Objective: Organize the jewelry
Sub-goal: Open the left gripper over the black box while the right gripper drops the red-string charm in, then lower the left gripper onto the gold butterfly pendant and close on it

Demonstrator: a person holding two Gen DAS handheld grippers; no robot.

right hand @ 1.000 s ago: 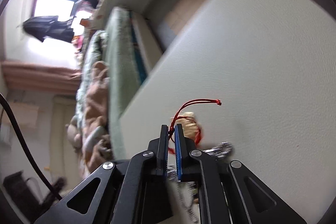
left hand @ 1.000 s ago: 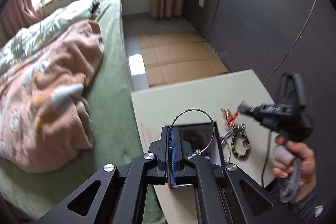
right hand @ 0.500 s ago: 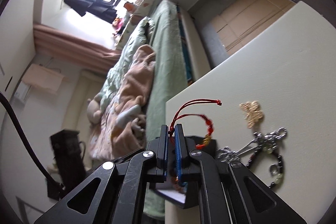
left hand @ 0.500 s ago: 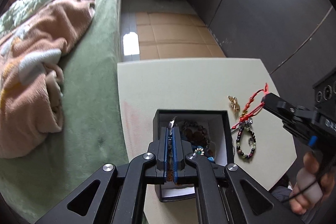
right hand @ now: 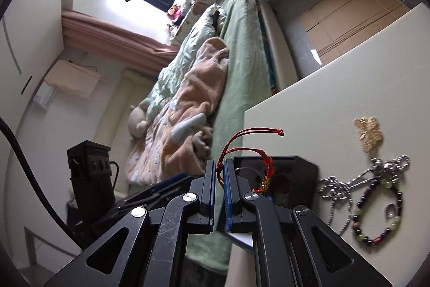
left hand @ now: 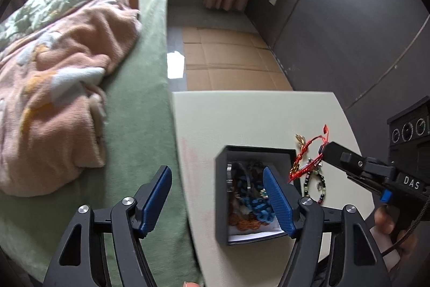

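Nearest us, the left hand-held gripper (left hand: 217, 195) has just sprung apart, nothing between its pads, above the black box (left hand: 220, 206) of jewelry on the worktop (left hand: 242, 120). The right hand-held gripper (right hand: 219, 168), marked "DAS", pinches the red cord bracelet (right hand: 242, 149), its loop arching up. Only the right view shows the beaded bracelet (right hand: 376, 214) whole.

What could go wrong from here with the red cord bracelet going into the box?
1. The right gripper pinches only the thin red cord bracelet; its loose loop could snag the black square jewelry box rim or slip out.
2. The left gripper, whose fingers have just opened with nothing between them, hangs over the box and could block the drop.
3. The dangling charm may drag the dark beaded bracelet lying beside the box.
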